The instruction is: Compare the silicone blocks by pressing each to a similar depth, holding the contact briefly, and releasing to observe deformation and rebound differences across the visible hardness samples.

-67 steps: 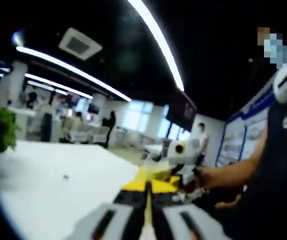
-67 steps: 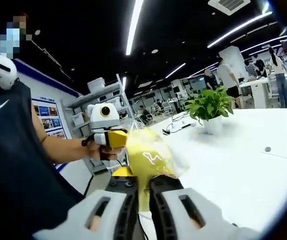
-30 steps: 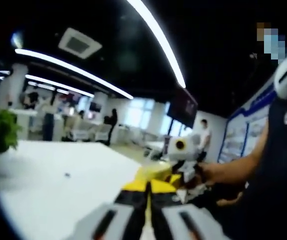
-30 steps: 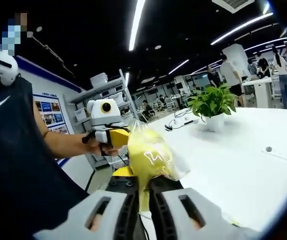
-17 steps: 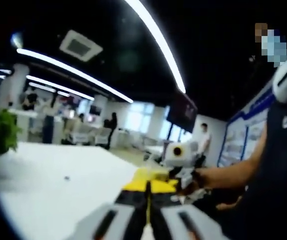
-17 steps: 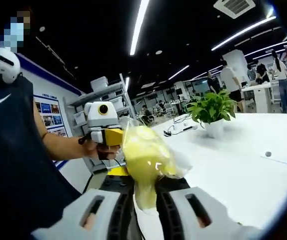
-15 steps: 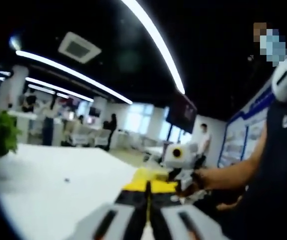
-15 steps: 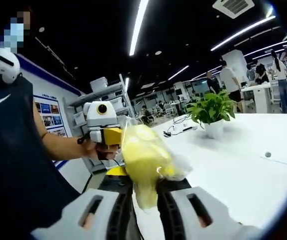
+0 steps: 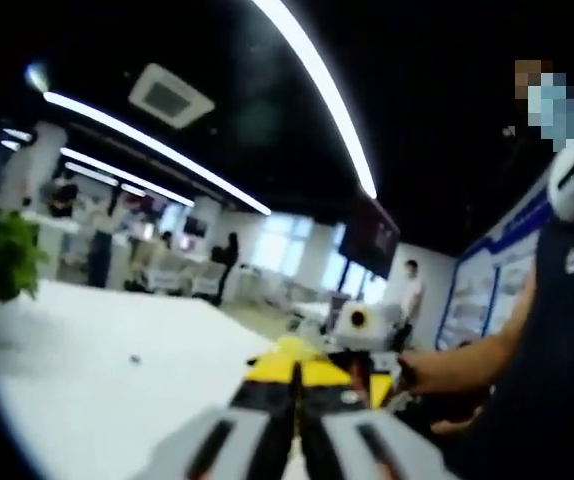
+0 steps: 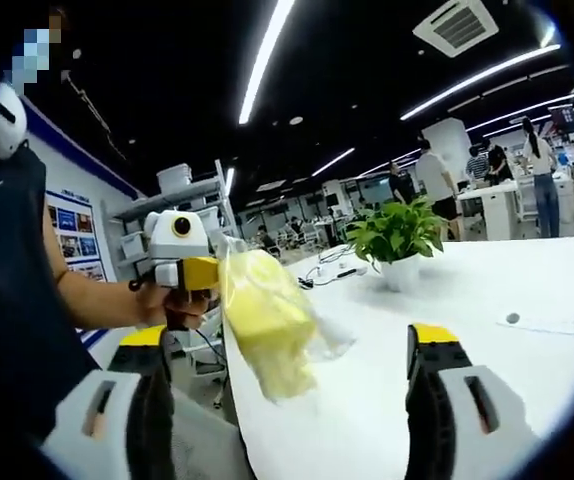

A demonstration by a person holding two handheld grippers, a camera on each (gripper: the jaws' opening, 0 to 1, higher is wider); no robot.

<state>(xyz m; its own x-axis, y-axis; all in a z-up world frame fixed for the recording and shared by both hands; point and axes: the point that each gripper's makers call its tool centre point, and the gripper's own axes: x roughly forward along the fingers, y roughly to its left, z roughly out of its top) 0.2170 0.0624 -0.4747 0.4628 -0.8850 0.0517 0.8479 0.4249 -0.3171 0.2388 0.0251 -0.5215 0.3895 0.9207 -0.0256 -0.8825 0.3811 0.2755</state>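
— What is seen from the right gripper view?

— The right gripper point(image 10: 292, 400) is shown with its jaws spread wide apart, one at each lower side of the view. Between them, but touched by neither, a yellow block point(image 10: 264, 322) wrapped in a clear bag point(image 10: 312, 340) is held up over the near edge of the white counter point(image 10: 487, 290). The bag's top is pinched in the yellow-tipped jaws of the left gripper point(image 10: 207, 275), which is gripped by a hand point(image 10: 179, 306). A potted plant point(image 10: 399, 240) is seen farther along the counter, and a small round spot point(image 10: 512, 318) nearer the right edge.

— And from the left gripper view?

— The left gripper point(image 9: 296, 375) is seen with its jaws pressed together, only a thin dark line left between them; what they are clamped on cannot be made out there. Beyond their tips the right gripper point(image 9: 362, 335) is blurred, held at the end of a forearm point(image 9: 457, 365). The counter point(image 9: 97, 390) stretches away to the left, with the plant point(image 9: 5, 255) at its far edge. Ceiling lights point(image 9: 317, 90) are strung overhead.
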